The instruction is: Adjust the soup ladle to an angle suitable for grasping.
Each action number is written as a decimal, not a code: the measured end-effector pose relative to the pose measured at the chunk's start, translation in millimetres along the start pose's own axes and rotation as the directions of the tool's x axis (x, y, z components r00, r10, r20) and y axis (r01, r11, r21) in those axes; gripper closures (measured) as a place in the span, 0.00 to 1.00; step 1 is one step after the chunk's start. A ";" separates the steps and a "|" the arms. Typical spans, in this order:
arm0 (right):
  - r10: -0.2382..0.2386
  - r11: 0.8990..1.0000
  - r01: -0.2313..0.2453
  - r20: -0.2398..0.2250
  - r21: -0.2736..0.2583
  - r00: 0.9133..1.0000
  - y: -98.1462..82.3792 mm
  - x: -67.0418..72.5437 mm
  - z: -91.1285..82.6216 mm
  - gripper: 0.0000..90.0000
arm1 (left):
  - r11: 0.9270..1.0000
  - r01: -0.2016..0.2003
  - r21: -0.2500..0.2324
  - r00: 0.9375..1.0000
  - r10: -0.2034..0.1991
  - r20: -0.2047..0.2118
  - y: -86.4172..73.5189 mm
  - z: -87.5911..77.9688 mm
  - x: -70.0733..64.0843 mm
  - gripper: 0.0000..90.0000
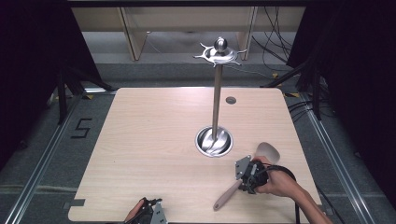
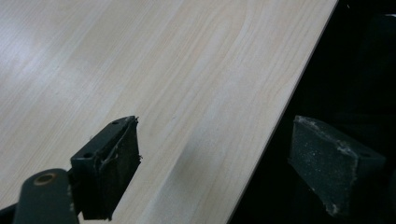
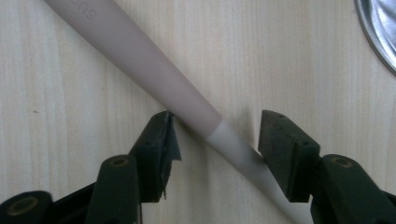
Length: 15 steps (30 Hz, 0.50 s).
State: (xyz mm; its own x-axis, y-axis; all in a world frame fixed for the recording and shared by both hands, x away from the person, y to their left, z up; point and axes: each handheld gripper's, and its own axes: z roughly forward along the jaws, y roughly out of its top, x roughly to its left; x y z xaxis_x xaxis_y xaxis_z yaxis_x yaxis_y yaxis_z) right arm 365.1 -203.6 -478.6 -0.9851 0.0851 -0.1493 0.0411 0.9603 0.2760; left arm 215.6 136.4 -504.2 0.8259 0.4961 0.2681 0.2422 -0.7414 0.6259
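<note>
A spatula (image 1: 268, 150) with a taupe handle (image 3: 135, 56) and a paler blade lies flat on the wooden table (image 1: 149, 140) at the front right. My right gripper (image 1: 247, 179) is lowered over its middle. In the right gripper view the jaws (image 3: 215, 121) straddle the handle near where taupe meets the paler neck. A little wood shows on each side of the handle, so the pads are not pressing it. My left gripper (image 1: 152, 210) rests at the table's front edge. Its jaws (image 2: 215, 126) stand wide apart with nothing between them.
A tall metal utensil stand (image 1: 216, 93) rises from a round shiny base (image 1: 214, 141) in the middle right of the table, with a ring of hooks (image 1: 219, 52) at the top. A small grey disc (image 1: 230, 100) sits behind it. Cables lie on the floor at the back right.
</note>
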 end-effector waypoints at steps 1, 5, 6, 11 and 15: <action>-0.004 1.000 0.004 0.002 0.012 1.000 1.9 0.3 -0.2 0.53 | 1.000 0.000 -0.001 1.000 0.000 0.001 0.0 -0.1 -0.2 0.17; -0.035 0.998 0.034 0.021 0.049 0.999 7.8 1.2 -0.5 0.58 | 1.000 0.000 -0.001 1.000 0.000 0.001 0.1 -0.2 -0.3 0.17; -0.052 0.997 0.050 0.032 0.058 0.998 9.6 1.4 0.3 0.60 | 1.000 0.000 -0.001 1.000 0.000 0.000 0.1 -0.2 -0.4 0.17; -0.030 0.992 0.026 0.034 0.121 0.999 17.7 5.2 -0.8 0.67 | 1.000 -0.002 0.001 1.000 0.002 -0.001 0.2 -0.4 -0.4 0.17; -0.064 0.987 0.060 0.022 0.150 0.998 20.4 1.6 -1.4 0.70 | 1.000 -0.002 0.001 1.000 0.002 -0.001 0.2 -0.4 -0.3 0.17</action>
State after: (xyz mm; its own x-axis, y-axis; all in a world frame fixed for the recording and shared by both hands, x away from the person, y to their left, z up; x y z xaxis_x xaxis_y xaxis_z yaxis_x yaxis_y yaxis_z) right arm 364.1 -184.3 -471.8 -0.9818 0.0295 -0.1876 0.0067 0.9926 0.1211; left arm 215.2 136.3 -503.8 0.8256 0.4954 0.2701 0.2412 -0.7426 0.6248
